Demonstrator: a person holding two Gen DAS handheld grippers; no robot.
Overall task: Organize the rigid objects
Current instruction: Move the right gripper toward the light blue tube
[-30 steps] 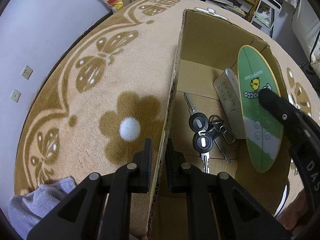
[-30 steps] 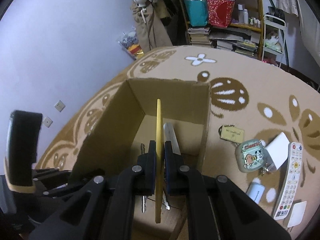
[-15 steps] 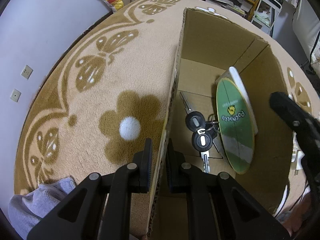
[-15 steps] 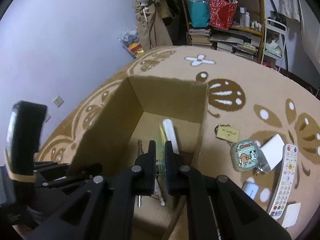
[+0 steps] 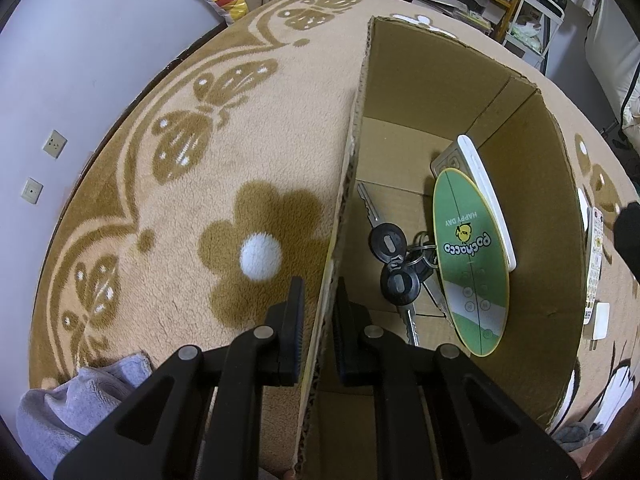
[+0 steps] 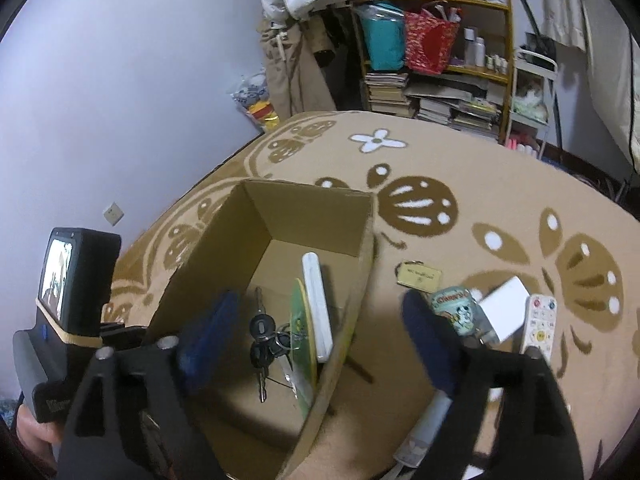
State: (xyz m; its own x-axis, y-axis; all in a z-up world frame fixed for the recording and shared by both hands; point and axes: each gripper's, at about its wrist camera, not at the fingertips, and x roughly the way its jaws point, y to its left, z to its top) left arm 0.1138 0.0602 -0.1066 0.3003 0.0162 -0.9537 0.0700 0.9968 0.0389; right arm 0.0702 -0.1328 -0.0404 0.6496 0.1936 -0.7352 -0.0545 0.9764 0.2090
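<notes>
I see the green oval card with a yellow rim [image 5: 468, 256] standing on edge inside the open brown cardboard box [image 5: 440, 80], tilted against a white slab-shaped remote [image 5: 486, 200] that leans toward the box's right wall. Just left of the card, on the box floor, lies a bunch of keys with round black heads [image 5: 394, 260], touching the card's lower edge.

My right gripper [image 6: 316, 340] hangs above the box's near right wall with its fingers spread wide and holding nothing; the card sits below and between them, clear of both pads. Half a second ago those fingers were closed on the card, and a second ago they held it upright above the keys, so the card has been let go and has settled against the white remote.

My left gripper [image 5: 318, 308] is pinched on the box's left wall, one finger outside and one inside, as it was before.

Right of the box on the tan flower-patterned carpet [image 6: 500, 184] lie a white button remote [image 6: 538, 326], a white block [image 6: 504, 308], a round teal cartoon case [image 6: 456, 310] and a beige tag [image 6: 420, 276].
</notes>
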